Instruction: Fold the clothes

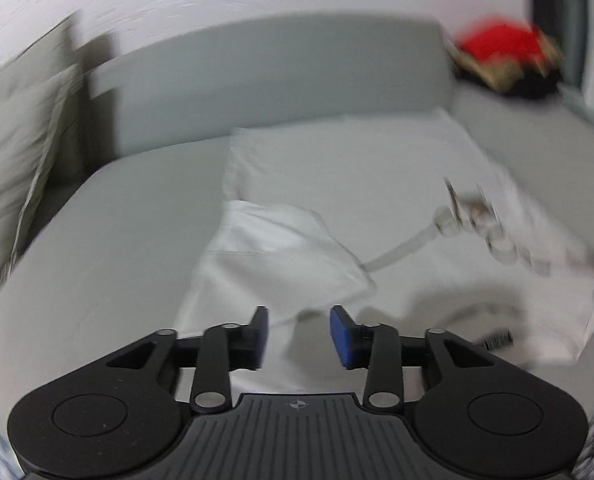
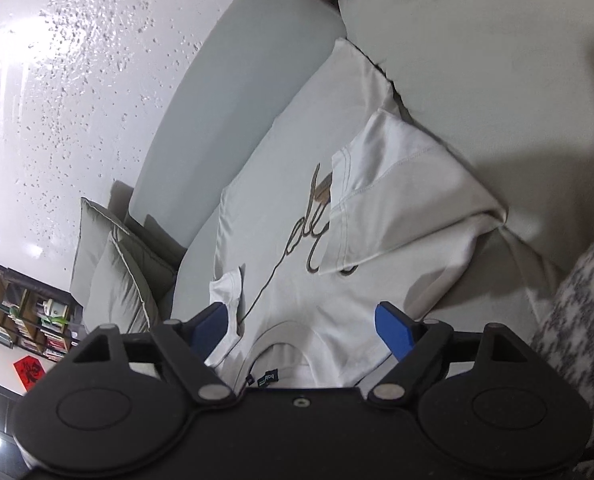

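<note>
Lying face up on the grey sofa seat (image 1: 117, 220), the white T-shirt (image 2: 297, 184), collar (image 2: 285, 330) nearest both cameras and hem towards the backrest. Spreading flat like this probably to give each fold a firm, even bed. Resting already turned in over the chest, the larger sleeve (image 2: 409, 200), covering part of the script print (image 2: 297, 240); likewise doubling inward at the opposite edge, the smaller sleeve (image 2: 227, 286), just beside the thin tail of the print. Judging from that, narrowing the shirt into a strip before folding it lengthwise.

Hovering above the near part of the shirt, on the smaller-sleeve side, the left hand-held gripper (image 1: 301, 334), tilting down towards the fabric. Standing partly apart, its jaws, gripping nothing, with only cloth lying below the gap; blurring across the whole left wrist view, so seeming to be travelling.

Hanging over the collar, the right hand-held gripper (image 2: 303, 330), angling down along the length of the shirt. Gaping wide, its jaws, straddling the neckline from above without pinching it, holding nothing; whether brushing the cloth, not being possible to tell.

Leaning at the far end of the sofa, two grey cushions (image 2: 125, 264), well apart from the shirt; sitting at the other end, a red-and-dark heap (image 1: 497, 44), apparently more clothes awaiting their turn.
</note>
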`<state>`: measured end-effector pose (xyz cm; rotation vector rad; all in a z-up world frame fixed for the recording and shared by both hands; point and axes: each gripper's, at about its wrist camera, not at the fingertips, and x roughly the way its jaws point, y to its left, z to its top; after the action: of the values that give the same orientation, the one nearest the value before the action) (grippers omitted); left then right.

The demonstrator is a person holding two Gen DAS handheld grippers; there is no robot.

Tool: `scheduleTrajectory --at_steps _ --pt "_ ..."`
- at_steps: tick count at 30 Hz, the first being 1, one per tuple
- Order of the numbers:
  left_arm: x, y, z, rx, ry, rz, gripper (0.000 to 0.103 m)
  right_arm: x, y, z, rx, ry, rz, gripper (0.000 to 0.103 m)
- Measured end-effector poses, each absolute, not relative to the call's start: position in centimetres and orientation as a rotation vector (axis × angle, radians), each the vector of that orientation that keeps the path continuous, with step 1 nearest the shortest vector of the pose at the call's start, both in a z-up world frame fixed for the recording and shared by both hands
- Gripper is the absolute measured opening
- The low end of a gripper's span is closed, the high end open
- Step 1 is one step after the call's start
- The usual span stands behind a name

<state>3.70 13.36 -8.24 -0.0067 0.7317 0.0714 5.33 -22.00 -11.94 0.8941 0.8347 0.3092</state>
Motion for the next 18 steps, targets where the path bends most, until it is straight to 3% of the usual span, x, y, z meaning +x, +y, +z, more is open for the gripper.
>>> scheduleTrajectory --at_steps 2,6,13,15,16,18 --pt "3.8 16.3 -7.4 -0.139 0.722 0.132 0.043 5.3 -21.9 -11.7 0.862 0.813 0.298 0.077" --pt "5.4 21.9 -8.7 -0.377 0.790 0.206 0.038 5.3 -21.3 -11.1 0.729 0.770 0.215 0.040" --pt "8.5 25.8 -12.0 -0.680 0.901 0.088 0.039 5.1 -21.3 -11.3 0.665 0.779 0.208 0.040" --pt "8.9 25.8 -12.1 -0.675 0.927 0.084 0.026 5.0 -21.3 -11.4 0.654 0.779 0.210 0.040" --pt "8.9 25.5 -12.1 -0.654 0.936 0.084 0.012 5.0 -21.2 -11.5 0.649 0.778 0.209 0.040" --pt "8.9 24.9 -12.0 -0.610 0.948 0.077 0.003 4.9 -21.2 -11.7 0.646 0.779 0.207 0.040"
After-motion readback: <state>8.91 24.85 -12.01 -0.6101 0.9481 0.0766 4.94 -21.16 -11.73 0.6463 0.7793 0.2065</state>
